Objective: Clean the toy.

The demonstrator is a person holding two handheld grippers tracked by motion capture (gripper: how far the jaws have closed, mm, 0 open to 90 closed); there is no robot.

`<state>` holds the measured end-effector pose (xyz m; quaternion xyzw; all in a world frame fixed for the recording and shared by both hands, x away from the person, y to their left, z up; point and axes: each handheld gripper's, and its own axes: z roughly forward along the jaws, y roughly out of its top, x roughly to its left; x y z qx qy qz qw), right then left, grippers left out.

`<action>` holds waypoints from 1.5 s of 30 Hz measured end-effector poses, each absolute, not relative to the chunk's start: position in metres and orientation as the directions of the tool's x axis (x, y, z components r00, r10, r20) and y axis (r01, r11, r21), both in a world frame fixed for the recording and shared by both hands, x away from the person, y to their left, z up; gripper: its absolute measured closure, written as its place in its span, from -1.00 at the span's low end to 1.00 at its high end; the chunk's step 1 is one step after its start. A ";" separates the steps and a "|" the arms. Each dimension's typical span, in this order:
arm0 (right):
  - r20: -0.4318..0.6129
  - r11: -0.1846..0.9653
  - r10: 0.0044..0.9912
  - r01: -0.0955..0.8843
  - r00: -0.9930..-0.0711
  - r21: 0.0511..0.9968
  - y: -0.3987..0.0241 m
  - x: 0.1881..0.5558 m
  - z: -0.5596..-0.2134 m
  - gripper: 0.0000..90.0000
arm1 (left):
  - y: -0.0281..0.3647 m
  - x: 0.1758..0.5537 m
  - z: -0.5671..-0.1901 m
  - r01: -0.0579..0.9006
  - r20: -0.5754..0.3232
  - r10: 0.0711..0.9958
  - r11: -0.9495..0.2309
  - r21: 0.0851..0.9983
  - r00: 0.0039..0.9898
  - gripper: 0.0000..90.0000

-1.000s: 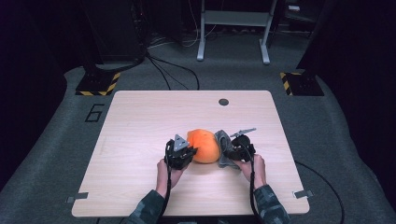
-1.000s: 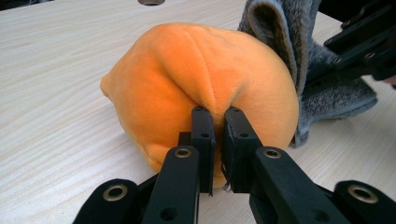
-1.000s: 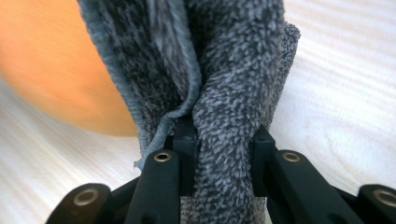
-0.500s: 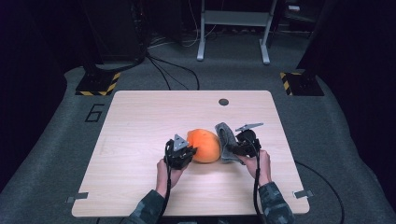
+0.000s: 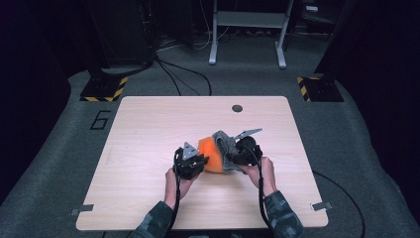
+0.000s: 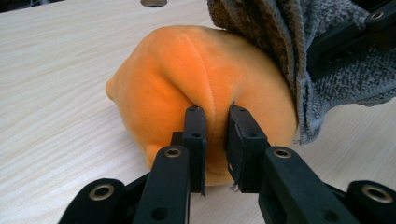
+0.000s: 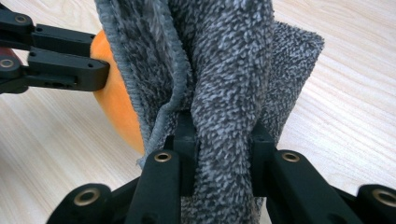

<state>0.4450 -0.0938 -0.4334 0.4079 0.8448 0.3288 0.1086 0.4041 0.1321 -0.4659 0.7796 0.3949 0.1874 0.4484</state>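
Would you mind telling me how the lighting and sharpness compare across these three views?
High view: the wooden table is evenly lit while the room around it falls into near-black, and the picture is soft. Left gripper view: bright and sharp on the orange plush toy, with mild glare on the wood. Right gripper view: the grey towel shows crisp pile, and the nearest jaw parts blur slightly.

A rounded orange plush toy (image 5: 209, 154) with stitched seams lies on its side near the middle of the light wooden tabletop (image 5: 148, 129). A grey terry cloth (image 5: 225, 148), bunched into vertical folds, drapes against the toy's right-hand side, touching it.
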 end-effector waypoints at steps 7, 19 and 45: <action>0.095 0.443 0.762 0.624 -0.640 0.644 -0.097 0.449 -0.436 0.61 | 0.133 0.403 -0.463 0.431 -0.040 0.780 -0.302 0.850 0.624 0.36; 0.105 0.435 0.765 0.631 -0.635 0.643 -0.098 0.453 -0.435 0.61 | 0.138 0.405 -0.467 0.428 0.028 0.780 -0.373 0.823 0.625 -0.13; 0.096 0.405 0.769 0.597 -0.632 0.692 -0.105 0.447 -0.420 0.60 | 0.126 0.400 -0.450 0.442 -0.037 0.784 -0.310 0.842 0.620 0.74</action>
